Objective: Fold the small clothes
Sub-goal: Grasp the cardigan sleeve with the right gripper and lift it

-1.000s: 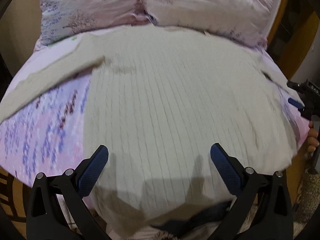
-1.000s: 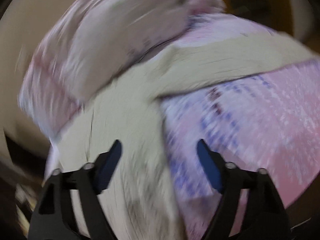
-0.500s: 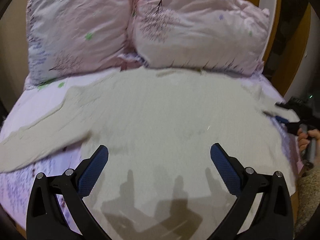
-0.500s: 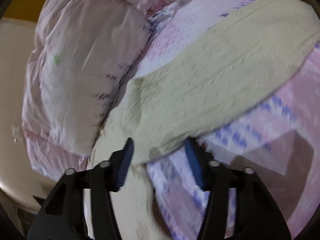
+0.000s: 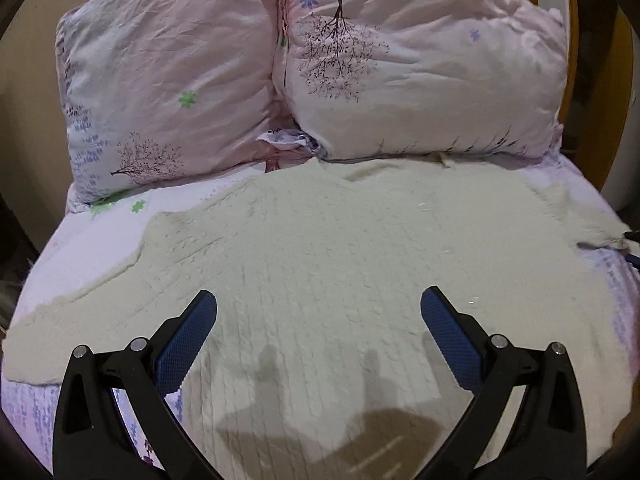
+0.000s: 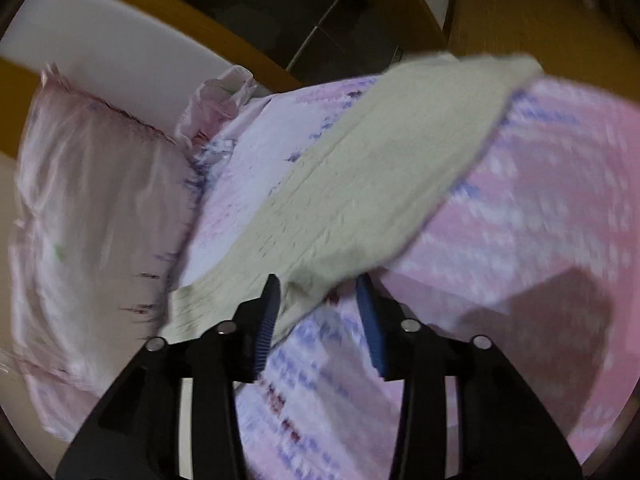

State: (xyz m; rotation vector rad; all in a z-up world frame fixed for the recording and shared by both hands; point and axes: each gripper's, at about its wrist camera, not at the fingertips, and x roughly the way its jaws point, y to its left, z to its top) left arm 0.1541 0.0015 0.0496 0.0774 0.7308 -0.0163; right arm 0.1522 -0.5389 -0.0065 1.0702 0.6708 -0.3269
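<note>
A cream knit sweater [image 5: 340,264] lies spread flat on the bed, sleeves out to both sides. My left gripper [image 5: 318,314] hovers over the sweater's lower body, jaws wide open and empty. In the right wrist view the sweater's right sleeve [image 6: 372,188] stretches away toward the bed's edge. My right gripper [image 6: 318,292] sits at the sleeve's near edge by the armpit, jaws partly closed with the sleeve's edge between the blue pads [image 6: 268,320]. Whether the pads pinch the fabric is unclear.
Two pink printed pillows [image 5: 168,92] [image 5: 424,68] lean at the head of the bed. The pink and purple patterned sheet [image 6: 520,240] covers the bed. A wooden headboard [image 6: 160,4] and white wall lie behind. The bed's edge is to the right.
The left gripper pulled back and tilted up, so the pillows show fully. The right gripper moved to the sleeve's edge and its jaws narrowed around it.
</note>
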